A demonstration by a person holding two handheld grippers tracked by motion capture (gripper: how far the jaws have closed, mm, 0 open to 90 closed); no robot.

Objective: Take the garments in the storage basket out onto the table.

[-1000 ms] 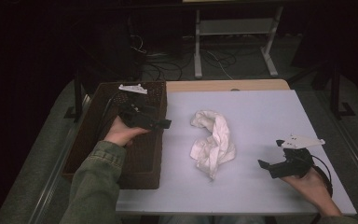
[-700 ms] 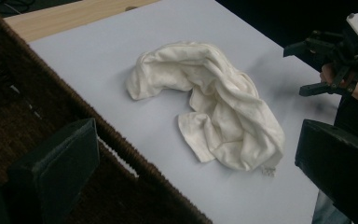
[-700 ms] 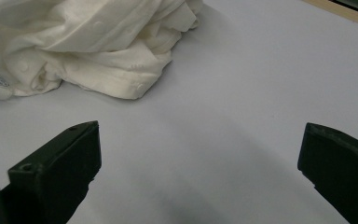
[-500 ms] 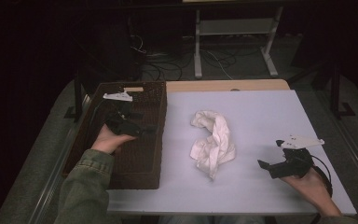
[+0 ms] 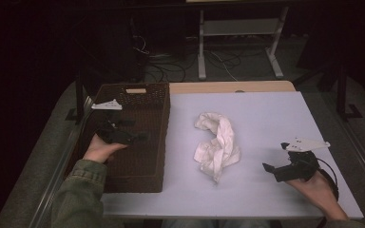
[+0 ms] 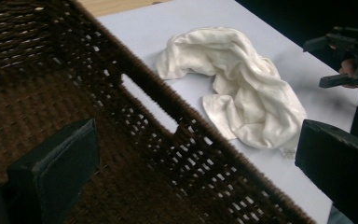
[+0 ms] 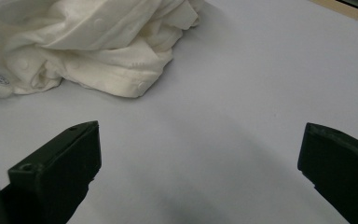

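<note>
High view is showing a crumpled white cloth lying near the middle of the pale table, well apart from both grippers and touching neither. Just to its left a dark brown wicker basket is sitting on the table's left part, its near wall facing the person. The left gripper is hovering over the basket's inside, its jaws standing wide apart and grasping nothing; in the left gripper view one jaw is lying over the woven floor and the other past the basket wall, with the cloth beyond. The right gripper is resting low at the table's right near corner, pointing toward the cloth, its jaws likewise spread and holding nothing; in the right gripper view bare tabletop is lying between them, the cloth ahead.
</note>
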